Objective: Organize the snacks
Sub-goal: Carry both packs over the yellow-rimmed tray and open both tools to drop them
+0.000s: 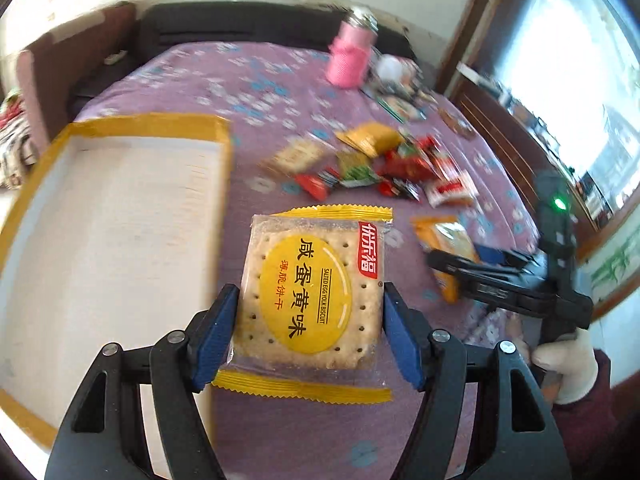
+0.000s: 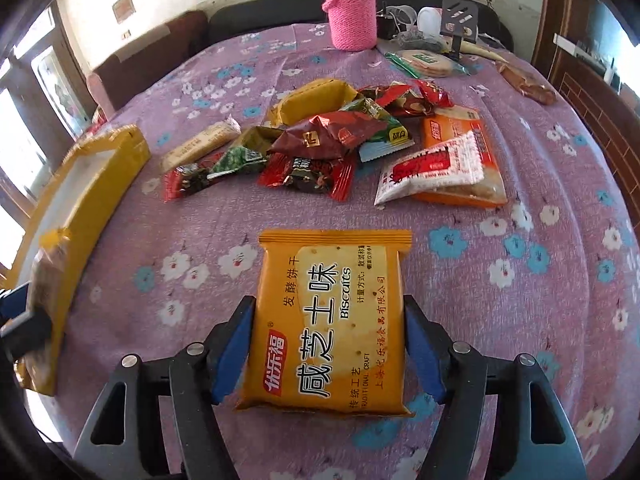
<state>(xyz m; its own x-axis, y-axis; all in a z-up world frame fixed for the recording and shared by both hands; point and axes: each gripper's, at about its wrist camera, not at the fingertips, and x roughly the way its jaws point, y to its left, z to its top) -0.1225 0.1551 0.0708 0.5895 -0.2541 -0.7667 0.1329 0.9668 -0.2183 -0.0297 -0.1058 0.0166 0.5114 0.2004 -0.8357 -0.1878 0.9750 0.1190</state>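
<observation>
My left gripper (image 1: 308, 320) is shut on a clear-and-yellow salted egg yolk biscuit packet (image 1: 308, 296), held above the purple floral tablecloth (image 1: 260, 80) just right of an open box with yellow-taped edges (image 1: 120, 220). My right gripper (image 2: 328, 344) is shut on an orange cheese biscuit packet (image 2: 332, 320), held over the cloth (image 2: 520, 260). The right gripper and its orange packet also show at the right of the left wrist view (image 1: 452, 260). A pile of loose snack packets (image 2: 320, 140) lies beyond, also seen in the left wrist view (image 1: 380, 164).
A pink knit-covered bottle (image 2: 352, 12) stands at the far edge, with a round cracker pack (image 2: 432, 62) and clutter beside it. The yellow-taped box (image 2: 92, 184) sits at the left. A dark sofa back (image 2: 280, 8) runs behind the table.
</observation>
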